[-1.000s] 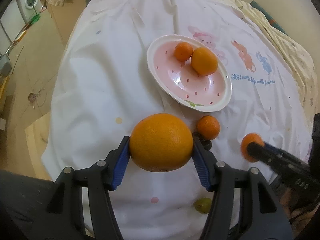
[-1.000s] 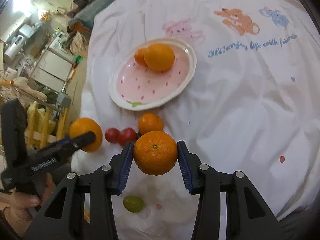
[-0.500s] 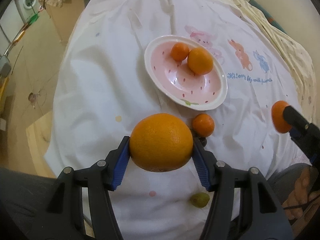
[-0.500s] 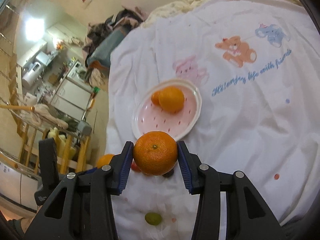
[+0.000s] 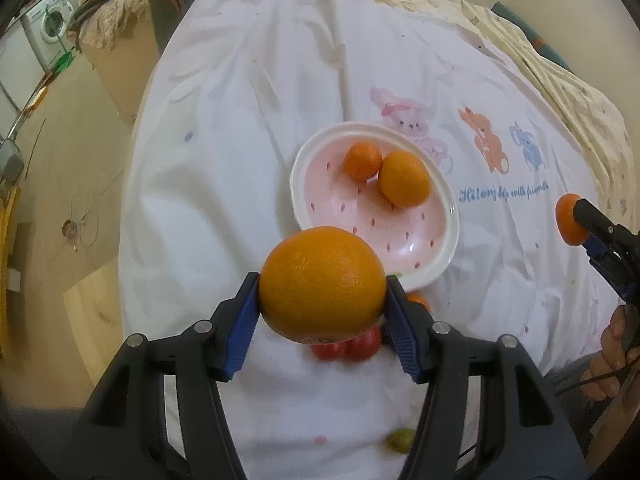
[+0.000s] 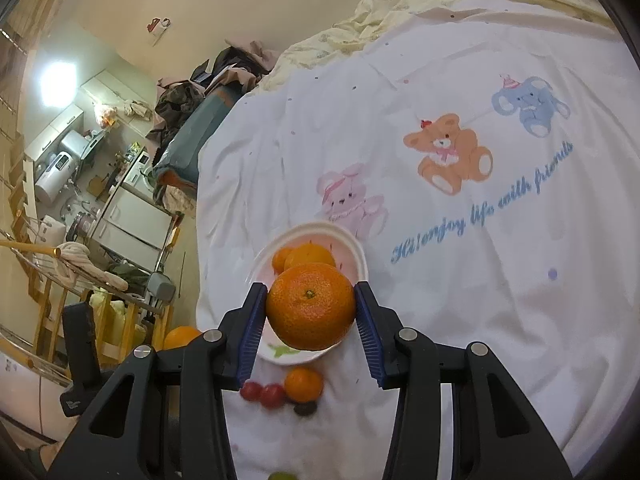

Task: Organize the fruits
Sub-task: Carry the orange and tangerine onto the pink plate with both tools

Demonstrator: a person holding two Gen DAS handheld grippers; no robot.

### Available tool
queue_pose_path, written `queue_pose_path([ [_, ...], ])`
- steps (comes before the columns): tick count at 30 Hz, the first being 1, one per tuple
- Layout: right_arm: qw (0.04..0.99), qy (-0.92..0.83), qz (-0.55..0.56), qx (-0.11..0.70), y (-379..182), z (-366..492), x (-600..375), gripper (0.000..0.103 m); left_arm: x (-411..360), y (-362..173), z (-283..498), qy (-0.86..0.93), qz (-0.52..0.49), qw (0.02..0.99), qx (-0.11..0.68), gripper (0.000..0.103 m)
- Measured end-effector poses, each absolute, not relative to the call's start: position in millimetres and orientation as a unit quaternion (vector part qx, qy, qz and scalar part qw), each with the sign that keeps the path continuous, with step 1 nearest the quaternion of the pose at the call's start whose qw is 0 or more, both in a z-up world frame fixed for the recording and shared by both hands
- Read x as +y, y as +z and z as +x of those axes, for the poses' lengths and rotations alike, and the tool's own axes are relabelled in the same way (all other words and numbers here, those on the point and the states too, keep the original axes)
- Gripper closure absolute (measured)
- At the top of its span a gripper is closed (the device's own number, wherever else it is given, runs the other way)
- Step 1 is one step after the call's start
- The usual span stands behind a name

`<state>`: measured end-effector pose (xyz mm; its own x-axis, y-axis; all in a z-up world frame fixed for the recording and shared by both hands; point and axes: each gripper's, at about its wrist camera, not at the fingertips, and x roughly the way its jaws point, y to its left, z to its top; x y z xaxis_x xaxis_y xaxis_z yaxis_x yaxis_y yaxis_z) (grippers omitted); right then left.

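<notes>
My left gripper [image 5: 322,308] is shut on a large orange [image 5: 322,284], held above the near rim of the pink strawberry-print plate [image 5: 404,236]. Two small oranges [image 5: 404,184] lie on that plate. My right gripper [image 6: 310,312] is shut on a mandarin [image 6: 310,306], hovering over the plate [image 6: 356,256] from the other side; the mandarin [image 5: 570,220] also shows at the right edge of the left wrist view. Loose on the white cloth near the plate lie two red tomatoes [image 6: 264,394], a small orange [image 6: 304,384], a dark grape [image 6: 306,409] and a green grape [image 5: 400,440].
The white cartoon-print cloth [image 6: 480,240] covers a bed, its left edge dropping to a wooden floor [image 5: 60,200]. A yellow quilt [image 6: 400,8] lies at the far side. Cluttered furniture and a washing machine [image 5: 48,24] stand beyond the bed.
Both grippers have risen and pulled back, each still holding its fruit. The plate now sits farther off in both views, and the right gripper has swung out to the plate's right side.
</notes>
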<state>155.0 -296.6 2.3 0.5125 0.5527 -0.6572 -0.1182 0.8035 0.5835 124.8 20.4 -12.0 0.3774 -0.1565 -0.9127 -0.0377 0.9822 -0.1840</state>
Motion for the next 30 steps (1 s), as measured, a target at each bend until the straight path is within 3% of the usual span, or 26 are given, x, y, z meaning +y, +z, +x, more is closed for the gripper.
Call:
queue_pose_path([
  [30, 0.792, 0.221, 0.182, 0.539, -70, 269, -238, 0.057, -11, -79, 231, -0.046, -0.051, 0.789, 0.611, 0.047],
])
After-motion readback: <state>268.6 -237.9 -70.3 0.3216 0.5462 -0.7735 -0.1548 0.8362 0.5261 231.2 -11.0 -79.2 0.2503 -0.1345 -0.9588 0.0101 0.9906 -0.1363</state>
